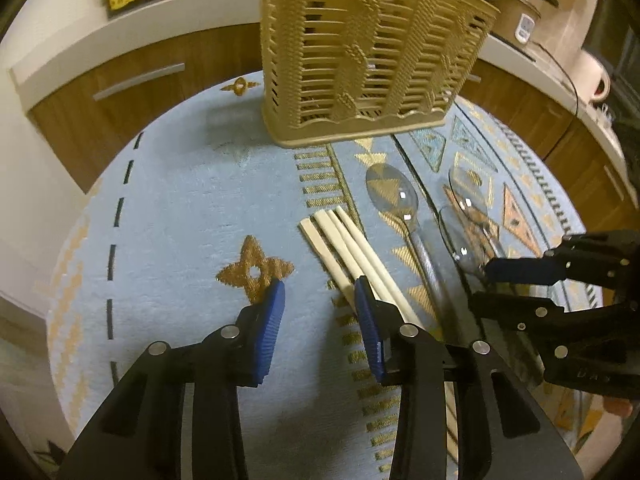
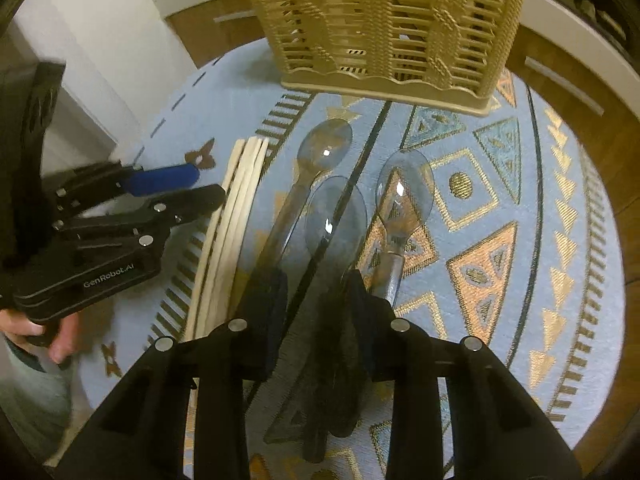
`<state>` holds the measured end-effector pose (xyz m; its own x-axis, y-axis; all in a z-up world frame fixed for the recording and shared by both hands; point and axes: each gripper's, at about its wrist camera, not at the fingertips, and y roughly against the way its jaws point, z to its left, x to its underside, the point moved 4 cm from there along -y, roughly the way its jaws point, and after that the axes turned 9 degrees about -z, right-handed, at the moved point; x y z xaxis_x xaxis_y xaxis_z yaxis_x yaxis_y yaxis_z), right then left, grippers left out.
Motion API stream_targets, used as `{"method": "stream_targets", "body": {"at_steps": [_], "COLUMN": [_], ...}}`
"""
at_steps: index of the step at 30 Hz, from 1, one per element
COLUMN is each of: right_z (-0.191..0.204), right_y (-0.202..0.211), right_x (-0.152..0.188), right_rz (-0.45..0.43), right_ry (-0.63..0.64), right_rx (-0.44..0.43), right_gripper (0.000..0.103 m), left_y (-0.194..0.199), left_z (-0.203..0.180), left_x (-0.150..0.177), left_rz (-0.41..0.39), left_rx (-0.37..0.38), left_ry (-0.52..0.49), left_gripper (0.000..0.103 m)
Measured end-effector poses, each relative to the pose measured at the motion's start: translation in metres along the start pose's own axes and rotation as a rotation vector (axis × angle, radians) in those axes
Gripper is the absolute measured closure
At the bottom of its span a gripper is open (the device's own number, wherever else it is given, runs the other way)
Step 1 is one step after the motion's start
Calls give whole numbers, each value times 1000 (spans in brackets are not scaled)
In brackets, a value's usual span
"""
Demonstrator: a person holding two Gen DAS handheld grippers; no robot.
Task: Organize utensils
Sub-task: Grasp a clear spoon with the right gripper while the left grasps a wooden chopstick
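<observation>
We lower both grippers: the left gripper (image 1: 320, 292), jaws half open and empty, sits left of the chopsticks (image 1: 352, 252); the right gripper (image 2: 316, 292), jaws narrow, straddles the middle spoon (image 2: 334, 216). Center the left one before squeezing; the basket (image 1: 360, 52) stands far.

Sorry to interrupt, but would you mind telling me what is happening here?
A person is sorting utensils with a gripper in each hand. The left gripper is lowered beside the chopsticks, jaws apart with nothing visibly between them. The right gripper straddles the handle of the middle spoon. The basket stands behind the chopsticks and spoons on the blue mat.
</observation>
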<state>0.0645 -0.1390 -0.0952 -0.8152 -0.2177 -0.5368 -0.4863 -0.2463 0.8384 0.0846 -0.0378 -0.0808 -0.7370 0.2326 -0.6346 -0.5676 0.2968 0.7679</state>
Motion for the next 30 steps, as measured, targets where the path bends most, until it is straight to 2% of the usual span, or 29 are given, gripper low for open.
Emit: {"method": "stream_targets", "body": {"at_steps": [5, 11, 14, 19, 22, 24, 26, 30], "right_z": [17, 19, 14, -2, -5, -7, -9, -15], "right_y": [0, 3, 10, 14, 14, 14, 15, 19], "right_x": [7, 15, 23, 27, 27, 27, 28, 30], "right_rz": [-16, -27, -33, -43, -49, -51, -49, -44], "right_ry": [77, 83, 88, 75, 74, 77, 72, 40], "right_rx": [89, 117, 122, 109, 103, 101, 98, 84], "right_gripper": [85, 85, 85, 85, 85, 85, 87, 92], "left_y": [1, 0, 1, 4, 7, 9, 10, 10], "left_z": [-1, -6, -11, -22, -17, -16, -13, -12], "left_x": [-2, -4, 1, 6, 7, 8, 9, 8], "left_rz": [21, 39, 66, 53, 57, 61, 73, 95], "left_rx": [-4, -36, -21, -92, -67, -69, -63, -41], "left_ry": [-9, -31, -40, -96, -79, -98, -121, -161], "left_gripper": [67, 66, 62, 62, 68, 79, 86, 85]}}
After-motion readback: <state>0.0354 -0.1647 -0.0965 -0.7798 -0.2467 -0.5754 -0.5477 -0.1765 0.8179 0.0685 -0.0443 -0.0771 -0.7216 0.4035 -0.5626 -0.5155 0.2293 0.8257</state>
